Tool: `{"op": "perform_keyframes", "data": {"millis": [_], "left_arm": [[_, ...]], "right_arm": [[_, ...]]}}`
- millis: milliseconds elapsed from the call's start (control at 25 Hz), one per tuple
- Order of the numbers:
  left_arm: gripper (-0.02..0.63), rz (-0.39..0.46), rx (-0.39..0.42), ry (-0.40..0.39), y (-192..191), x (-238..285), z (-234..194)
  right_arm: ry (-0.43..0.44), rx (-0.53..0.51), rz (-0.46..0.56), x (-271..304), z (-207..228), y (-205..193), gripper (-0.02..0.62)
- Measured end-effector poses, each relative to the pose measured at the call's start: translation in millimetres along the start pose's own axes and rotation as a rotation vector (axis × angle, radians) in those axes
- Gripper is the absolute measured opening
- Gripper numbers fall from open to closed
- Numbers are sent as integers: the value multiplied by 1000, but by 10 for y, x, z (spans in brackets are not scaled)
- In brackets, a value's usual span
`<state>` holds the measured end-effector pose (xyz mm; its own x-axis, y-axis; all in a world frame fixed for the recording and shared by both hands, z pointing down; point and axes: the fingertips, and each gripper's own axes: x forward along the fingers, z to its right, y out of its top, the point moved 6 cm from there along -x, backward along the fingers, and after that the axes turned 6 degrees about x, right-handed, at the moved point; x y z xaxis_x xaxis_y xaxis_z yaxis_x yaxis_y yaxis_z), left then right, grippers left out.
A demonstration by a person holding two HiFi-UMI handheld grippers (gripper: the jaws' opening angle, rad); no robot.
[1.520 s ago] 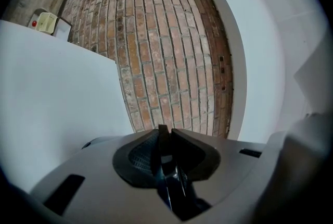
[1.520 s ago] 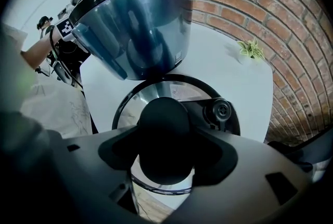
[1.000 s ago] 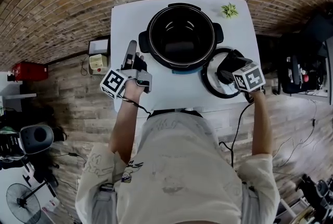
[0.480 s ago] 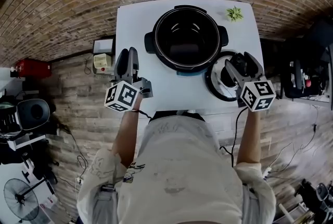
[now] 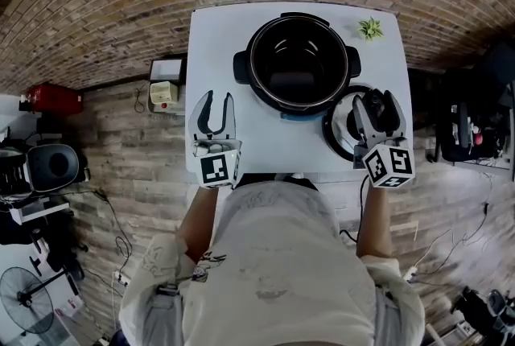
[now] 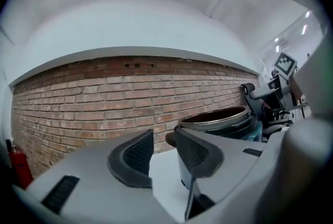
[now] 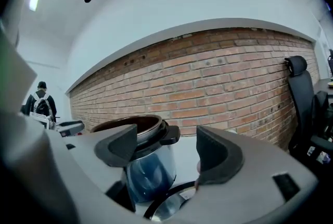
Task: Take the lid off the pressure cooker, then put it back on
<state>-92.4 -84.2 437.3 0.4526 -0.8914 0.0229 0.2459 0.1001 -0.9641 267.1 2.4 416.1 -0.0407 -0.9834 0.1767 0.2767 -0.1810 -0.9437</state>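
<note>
The pressure cooker [image 5: 298, 63] stands upright and open, midway along the far edge of the white surface [image 5: 221, 39]. It has a black body with a stubby handle on each side, and a metal rim rings its dark, empty pot. Its round, black-rimmed lid [image 5: 335, 133] lies flat just beside it, towards the near right corner and close to the right edge.

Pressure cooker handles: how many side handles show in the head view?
2. The left handle juts from the pressure cooker's left side; the right handle from its right side, near the lid on the table. None seems hidden.
</note>
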Motion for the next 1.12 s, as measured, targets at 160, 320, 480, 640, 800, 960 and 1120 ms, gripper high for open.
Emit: {"op": "perform_keyframes", "data": {"millis": [160, 320, 480, 640, 800, 960, 1120], "left_arm": [[152, -5, -14, 2, -93, -50, 27], [152, 5, -42, 3, -74, -24, 12], [152, 8, -52, 22, -22, 0, -21], [152, 18, -47, 27, 10, 6, -20], [152, 23, -48, 25, 33, 17, 4], [152, 23, -89, 15, 46, 59, -1], [152, 14, -213, -38, 33, 131, -71]], "right_arm": [[-21, -14, -20, 9, -9, -145, 368], [-14, -34, -36, 28, -52, -221, 368], [-11, -17, -30, 36, -52, -229, 368], [-12, -11, -23, 39, -19, -208, 368], [-11, -6, -24, 30, 17, -206, 368], [-13, -13, -37, 19, 60, -203, 368], [-11, -33, -81, -3, 129, -205, 368]]}}
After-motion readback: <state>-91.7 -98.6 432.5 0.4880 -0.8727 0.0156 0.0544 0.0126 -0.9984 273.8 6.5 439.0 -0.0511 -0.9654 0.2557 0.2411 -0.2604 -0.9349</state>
